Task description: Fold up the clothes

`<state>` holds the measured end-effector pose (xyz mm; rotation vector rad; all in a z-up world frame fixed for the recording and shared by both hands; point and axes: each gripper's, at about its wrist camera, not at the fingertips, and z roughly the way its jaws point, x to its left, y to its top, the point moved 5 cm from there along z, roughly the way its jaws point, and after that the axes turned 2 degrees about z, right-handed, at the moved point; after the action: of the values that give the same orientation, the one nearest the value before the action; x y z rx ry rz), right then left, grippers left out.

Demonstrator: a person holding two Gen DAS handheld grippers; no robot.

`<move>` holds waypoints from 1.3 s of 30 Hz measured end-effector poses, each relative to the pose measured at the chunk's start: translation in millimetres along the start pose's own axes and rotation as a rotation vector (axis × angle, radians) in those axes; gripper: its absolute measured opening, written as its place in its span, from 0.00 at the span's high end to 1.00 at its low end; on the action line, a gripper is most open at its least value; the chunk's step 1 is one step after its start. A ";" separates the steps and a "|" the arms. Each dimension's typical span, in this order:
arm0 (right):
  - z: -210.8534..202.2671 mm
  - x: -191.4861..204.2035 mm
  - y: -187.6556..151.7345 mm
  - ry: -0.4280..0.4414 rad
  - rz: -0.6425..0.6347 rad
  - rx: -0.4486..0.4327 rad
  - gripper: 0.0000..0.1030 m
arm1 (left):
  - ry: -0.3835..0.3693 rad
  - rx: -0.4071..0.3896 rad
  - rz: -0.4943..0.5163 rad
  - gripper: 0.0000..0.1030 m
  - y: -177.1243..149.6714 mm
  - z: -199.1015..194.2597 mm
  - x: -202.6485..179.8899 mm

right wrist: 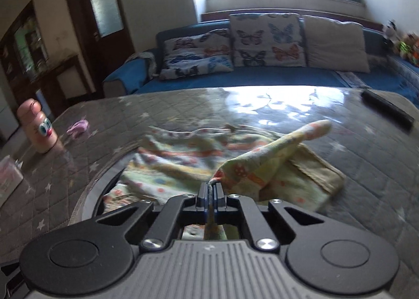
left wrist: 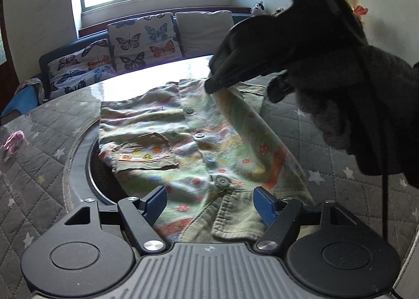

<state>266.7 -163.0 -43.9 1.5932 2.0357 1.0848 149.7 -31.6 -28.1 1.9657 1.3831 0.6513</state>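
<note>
Soft, thin floral cotton, a small buttoned shirt [left wrist: 183, 142], lies flat on the quilted counter [left wrist: 47, 147]; it looks light and floppy, best taken by hems or sleeve ends. From the left wrist, the left tool [left wrist: 210, 203] hovers wide open, empty, over the collar. From the right wrist, blurred, the right tool [right wrist: 210, 191] is clamped on a lifted sleeve [right wrist: 275, 152]; shirt's near edge is hidden.

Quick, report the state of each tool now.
Left tool: open, holding nothing, over the shirt's collar.
Right tool: closed on the shirt's sleeve.
</note>
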 end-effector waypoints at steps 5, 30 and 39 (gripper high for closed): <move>29.0 37.3 -2.0 0.067 -0.053 0.049 0.96 | 0.022 0.013 -0.028 0.27 -5.4 0.8 17.3; 9.7 -97.0 -13.8 -0.179 0.072 0.050 0.83 | 0.027 0.020 -0.059 0.26 -1.6 13.2 26.8; 31.6 -120.0 -24.5 -0.232 0.160 0.049 0.77 | 0.032 0.046 -0.050 0.26 -7.1 21.6 25.5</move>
<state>309.2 -265.3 -104.9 1.8396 1.8227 0.8606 168.8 -10.5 -47.1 1.9572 1.4746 0.6356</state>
